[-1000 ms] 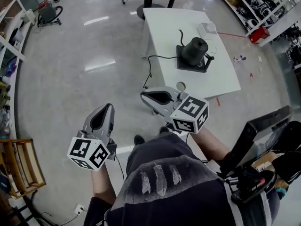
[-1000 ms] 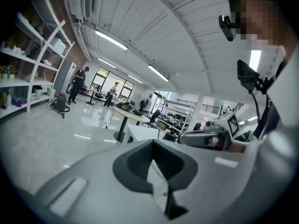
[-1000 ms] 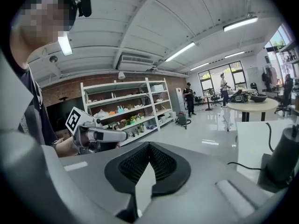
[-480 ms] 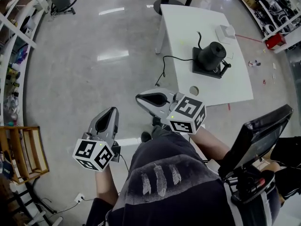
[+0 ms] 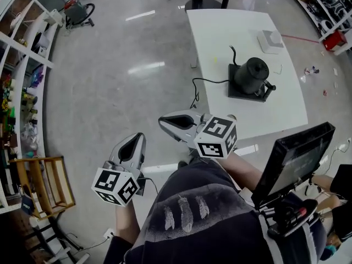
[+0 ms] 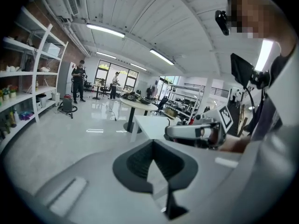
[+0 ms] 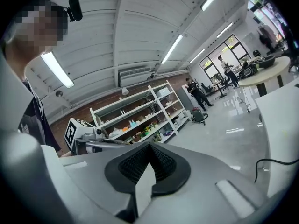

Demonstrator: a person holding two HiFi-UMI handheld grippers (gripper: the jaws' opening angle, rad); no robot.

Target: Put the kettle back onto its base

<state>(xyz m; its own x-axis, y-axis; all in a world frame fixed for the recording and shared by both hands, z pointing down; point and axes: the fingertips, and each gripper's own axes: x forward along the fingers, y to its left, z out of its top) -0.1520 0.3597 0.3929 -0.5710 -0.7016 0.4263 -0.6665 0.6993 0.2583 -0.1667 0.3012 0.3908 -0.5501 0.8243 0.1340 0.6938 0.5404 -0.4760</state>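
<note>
Glossy grey floor (image 5: pixel 110 92) spread under the person, with a white worktop (image 5: pixel 236 26) ahead. The right gripper (image 7: pixel 149 148) had its ribbed fingers (image 7: pixel 134 163) pressed together, nothing between them. The left gripper (image 6: pixel 152 144) was the same, its fingers (image 6: pixel 138 162) meeting at the tips and gripping nothing. In the head view the left gripper (image 5: pixel 138 138) pointed away from the body over bare floor. The right gripper (image 5: pixel 163 120) lay across in front of the person, its tip aimed to the left. The two were near each other but apart.

Well beyond both stood the black gooseneck kettle (image 5: pixel 252 72), already seated upright on its dark square base (image 5: pixel 240 91) on the worktop. It had a thin spout on the far side. A black cable (image 5: pixel 206 81) ran from the base off the worktop's left edge. A small white box (image 5: pixel 271 40) lay further back. Open shelving (image 5: pixel 25 70) lined the left wall, and a dark screen (image 5: pixel 294 157) stood at the person's right.
</note>
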